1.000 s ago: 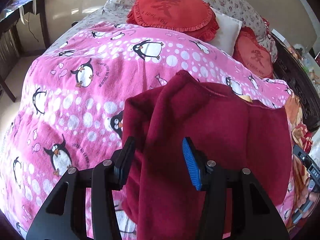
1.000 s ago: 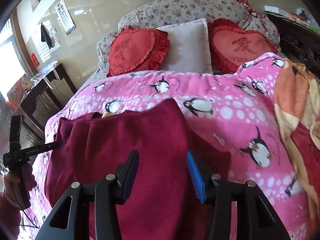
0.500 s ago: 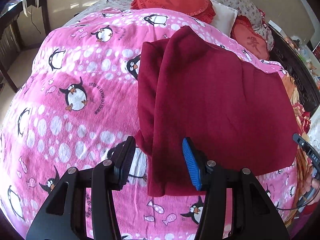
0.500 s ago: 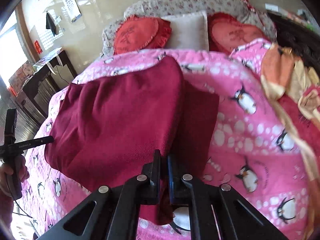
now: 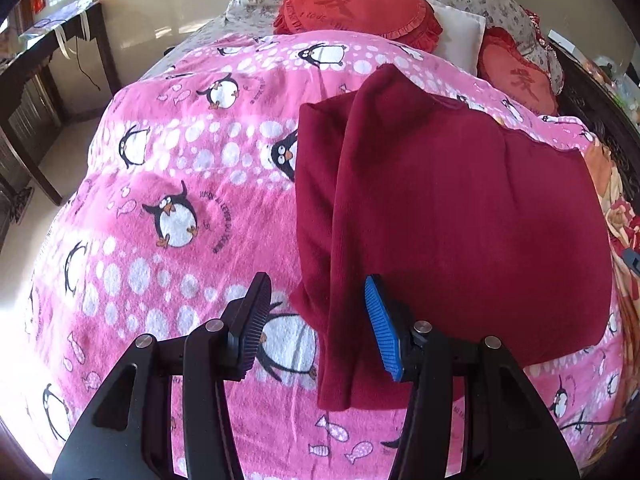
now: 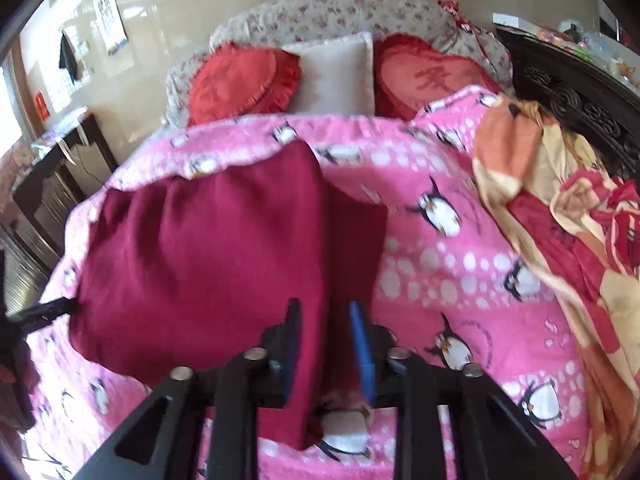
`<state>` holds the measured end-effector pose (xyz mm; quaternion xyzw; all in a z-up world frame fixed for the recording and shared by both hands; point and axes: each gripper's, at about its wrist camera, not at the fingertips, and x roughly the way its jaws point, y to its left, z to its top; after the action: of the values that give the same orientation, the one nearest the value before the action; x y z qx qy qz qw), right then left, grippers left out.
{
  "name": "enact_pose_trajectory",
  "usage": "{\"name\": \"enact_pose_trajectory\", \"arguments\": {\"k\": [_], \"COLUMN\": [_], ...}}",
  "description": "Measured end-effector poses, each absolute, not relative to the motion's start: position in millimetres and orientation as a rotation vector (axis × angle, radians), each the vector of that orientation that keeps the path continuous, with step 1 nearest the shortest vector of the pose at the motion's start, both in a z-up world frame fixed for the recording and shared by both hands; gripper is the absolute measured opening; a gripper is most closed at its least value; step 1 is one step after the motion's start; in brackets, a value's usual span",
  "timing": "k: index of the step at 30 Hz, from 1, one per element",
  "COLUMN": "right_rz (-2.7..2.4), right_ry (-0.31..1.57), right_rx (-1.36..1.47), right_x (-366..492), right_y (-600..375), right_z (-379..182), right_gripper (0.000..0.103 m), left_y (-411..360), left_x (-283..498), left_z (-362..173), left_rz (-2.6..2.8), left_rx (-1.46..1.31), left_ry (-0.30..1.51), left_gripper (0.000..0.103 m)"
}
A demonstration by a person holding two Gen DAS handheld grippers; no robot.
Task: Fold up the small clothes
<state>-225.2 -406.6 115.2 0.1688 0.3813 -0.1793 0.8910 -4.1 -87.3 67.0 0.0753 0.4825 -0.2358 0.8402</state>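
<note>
A dark red fleece garment point(image 5: 460, 216) lies folded flat on the pink penguin blanket point(image 5: 180, 184). It also shows in the right wrist view point(image 6: 208, 264). My left gripper point(image 5: 318, 328) is open, just above the garment's near left corner, with a folded strip of cloth hanging between the fingers. My right gripper point(image 6: 326, 344) is open by a narrow gap over the garment's near right edge, with nothing clamped. The left gripper's tip point(image 6: 44, 310) shows at the garment's left edge in the right wrist view.
Red heart cushions point(image 6: 432, 76) and a white pillow point(image 6: 336, 72) sit at the bed head. An orange and red floral quilt point(image 6: 560, 216) is bunched on the right. A dark desk point(image 5: 40, 64) stands left of the bed. A carved dark headboard point(image 6: 580, 108) is at the right.
My right gripper was shut on the garment's edge half a second ago and has now opened. My left gripper stayed open and dropped back toward the garment's near corner.
</note>
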Motion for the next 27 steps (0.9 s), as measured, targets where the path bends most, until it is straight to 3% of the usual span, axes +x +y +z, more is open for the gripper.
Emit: {"name": "enact_pose_trajectory", "arguments": {"k": [18, 23, 27], "right_rz": [-0.392, -0.397, -0.413], "right_ry": [0.806, 0.828, 0.840], "right_rx": [0.366, 0.342, 0.324], "right_x": [-97.4, -83.9, -85.3], "right_y": [-440.0, -446.5, -440.9], "right_z": [82.6, 74.4, 79.3], "right_gripper": [0.035, 0.035, 0.035], "left_y": [-138.1, -138.8, -132.9], "left_x": [40.9, 51.3, 58.5], "left_z": [52.8, 47.7, 49.2], "left_rz": [-0.473, -0.461, -0.468], "left_rx": [0.216, 0.185, 0.125], "left_ry": [1.006, 1.013, 1.052], "left_gripper": [0.049, 0.062, 0.064]}}
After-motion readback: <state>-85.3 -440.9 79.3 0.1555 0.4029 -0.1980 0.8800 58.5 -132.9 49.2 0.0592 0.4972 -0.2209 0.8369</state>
